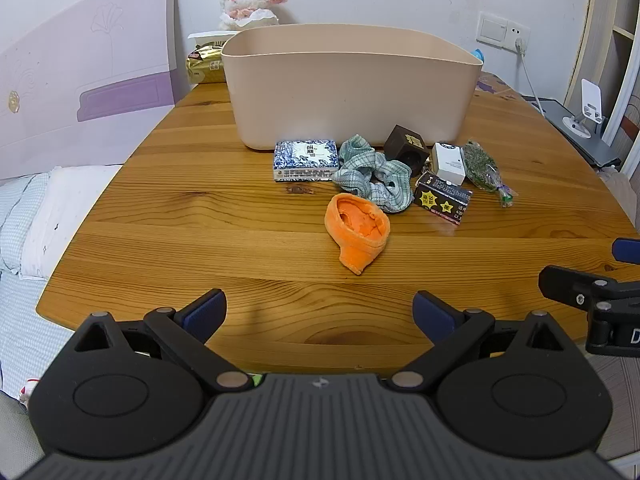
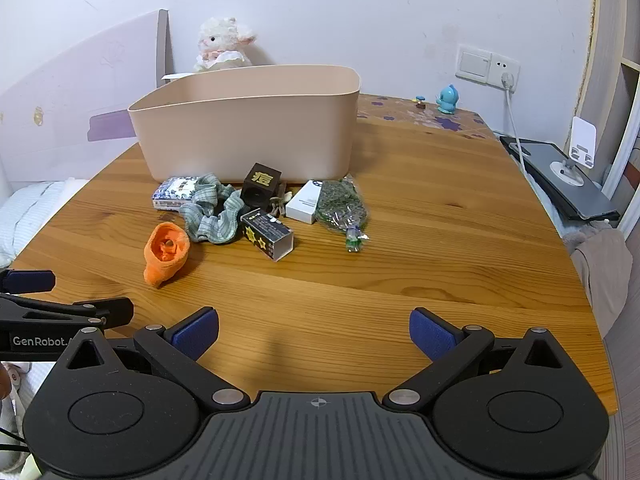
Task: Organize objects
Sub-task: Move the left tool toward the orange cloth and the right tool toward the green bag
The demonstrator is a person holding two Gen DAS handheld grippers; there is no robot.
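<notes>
both tongs first: left gripper (image 1: pixel 320 314) and right gripper (image 2: pixel 314 334) are spread wide with nothing between the fingers, hovering over the near edge of the wooden table (image 1: pixel 180 240). biggest thing out there is the beige bin (image 1: pixel 352 88), far side. in front of it sit a plaid cloth (image 1: pixel 374 178), an orange plush piece (image 1: pixel 356 232), a blue patterned box (image 1: pixel 306 159), a black carton (image 2: pixel 267 233), a white box (image 2: pixel 305 202).

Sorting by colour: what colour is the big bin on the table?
Pale beige bin, clearest in the right wrist view.
</notes>
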